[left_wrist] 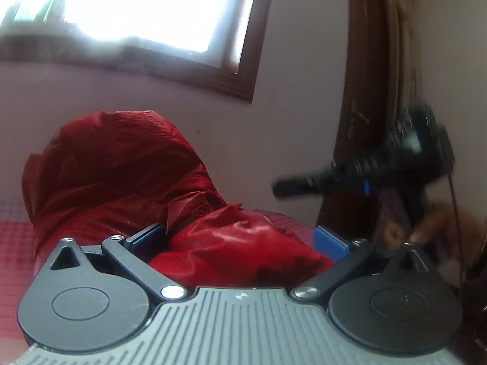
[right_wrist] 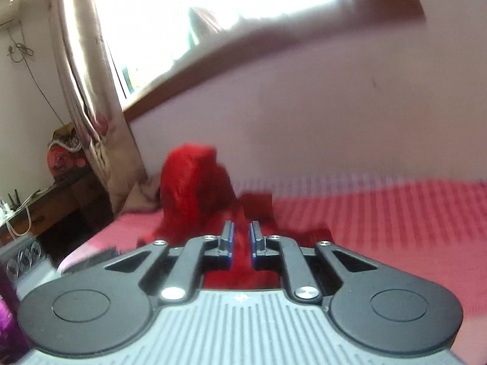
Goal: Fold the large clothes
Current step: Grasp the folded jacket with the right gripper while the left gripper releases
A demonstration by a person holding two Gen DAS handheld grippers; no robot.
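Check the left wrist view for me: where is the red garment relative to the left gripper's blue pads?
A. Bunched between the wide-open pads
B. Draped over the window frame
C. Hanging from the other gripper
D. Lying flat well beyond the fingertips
A: the red garment bulges up between the blue pads of the left gripper, whose jaws stand wide apart.

- Bright window (left_wrist: 137, 9) blazing white, framed in dark brown wood, set in a pale pinkish wall (left_wrist: 274, 140).
- Right of the window, a dark wooden door (left_wrist: 362, 91).
- Below the window, a bed cover (right_wrist: 395, 222) in red and pink checks.
- Left of the window, a pale flowered curtain (right_wrist: 88, 91) hangs down.
- Further left of the curtain, a dark wooden desk (right_wrist: 57, 200) with cables on it, and an air conditioner (right_wrist: 9, 9) high on the wall.
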